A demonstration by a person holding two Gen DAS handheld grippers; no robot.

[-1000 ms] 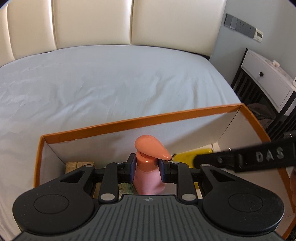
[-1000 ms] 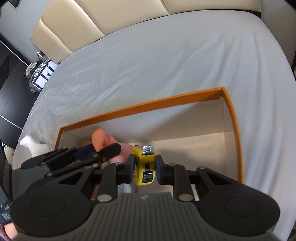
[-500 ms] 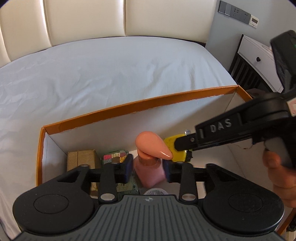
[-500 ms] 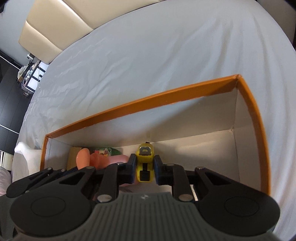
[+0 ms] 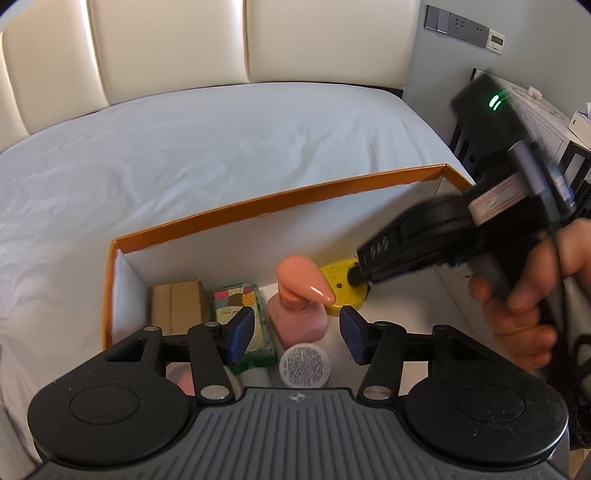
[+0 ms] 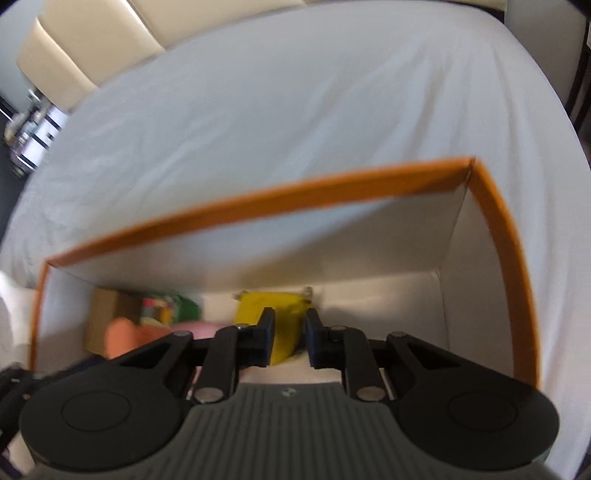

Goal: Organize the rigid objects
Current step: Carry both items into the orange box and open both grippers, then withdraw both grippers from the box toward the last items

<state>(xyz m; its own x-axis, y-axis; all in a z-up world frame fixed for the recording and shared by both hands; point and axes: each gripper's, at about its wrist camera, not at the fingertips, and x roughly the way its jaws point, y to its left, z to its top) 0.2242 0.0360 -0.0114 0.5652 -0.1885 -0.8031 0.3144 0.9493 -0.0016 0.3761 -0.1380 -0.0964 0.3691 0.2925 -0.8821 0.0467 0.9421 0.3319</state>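
Your left gripper (image 5: pixel 295 334) hangs over the near end of the orange-rimmed box (image 5: pixel 280 201) with its blue-padded fingers (image 5: pixel 242 332) spread wide and nothing between them. Just beyond them the pink pump bottle (image 5: pixel 297 319) stands upright on the box floor, its peach nozzle (image 5: pixel 306 277) pointing right toward the yellow tape measure (image 5: pixel 341 282), which lies right beside it near the back wall. Your right gripper (image 6: pixel 288 338) reaches in from the right, its dark fingers at the tape measure; from its own blurred camera the fingers sit a little apart on either side of the yellow body, and you cannot tell whether they touch it. Your right hand (image 5: pixel 532 295) on that tool's handle crowds the right side of the box. Left of the bottle, a patterned green carton (image 5: pixel 245 317) leans against a brown cardboard box (image 5: pixel 179 306) packed into the left corner. Closer to you, a white round cap with printed text (image 5: pixel 304 365) sits right under the open fingers, in the space in front of the bottle. The box itself rests on the wrinkled white bedsheet (image 5: pixel 184 158), with the cream padded headboard (image 5: pixel 166 48) behind and a wall switch panel (image 5: pixel 465 29) to the upper right.
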